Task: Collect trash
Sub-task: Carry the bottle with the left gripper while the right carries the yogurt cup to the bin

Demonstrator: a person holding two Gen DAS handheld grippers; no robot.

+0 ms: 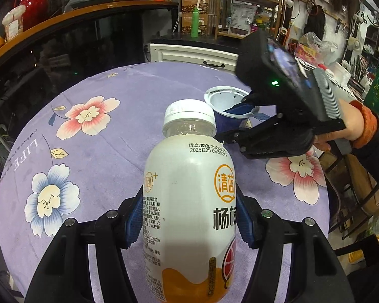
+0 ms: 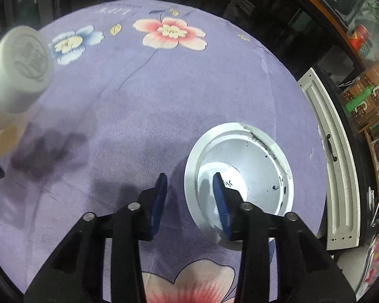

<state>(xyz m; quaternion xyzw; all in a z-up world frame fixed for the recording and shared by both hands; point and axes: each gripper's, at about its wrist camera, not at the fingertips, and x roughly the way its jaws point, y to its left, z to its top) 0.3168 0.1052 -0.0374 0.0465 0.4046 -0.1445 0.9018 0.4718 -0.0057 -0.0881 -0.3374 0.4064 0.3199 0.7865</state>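
- Left gripper (image 1: 189, 224): black frame with blue ribbed pads. Both pads press the sides of a white plastic drink bottle (image 1: 189, 202) with a white screw cap, orange label band and printed Chinese text. The grasp sits at mid-body, and the bottle is held clear of the table with its cap pointing away from the camera.
- In the right wrist view the same bottle appears cap-first at the upper left edge, blurred.
- Right gripper (image 2: 190, 197): black frame, blue pads, borne by a person's hand (image 1: 351, 123) in an orange-cuffed dark sleeve. Its fingers straddle the near wall of an empty paper cup (image 2: 240, 176), dark blue outside and white inside. One finger is inside the cup, the other outside it.
- A gap shows between the outer pad and the cup wall; the jaws stand part open and do not clamp the cup.
- The cup stands upright on the round table's lilac cloth with pink and blue flower prints (image 2: 164, 96), near the far edge in the left wrist view. Dark specks and a smear mark its inner wall.
- A white panelled cabinet (image 2: 338, 189) stands just beyond the table edge, beside the cup.
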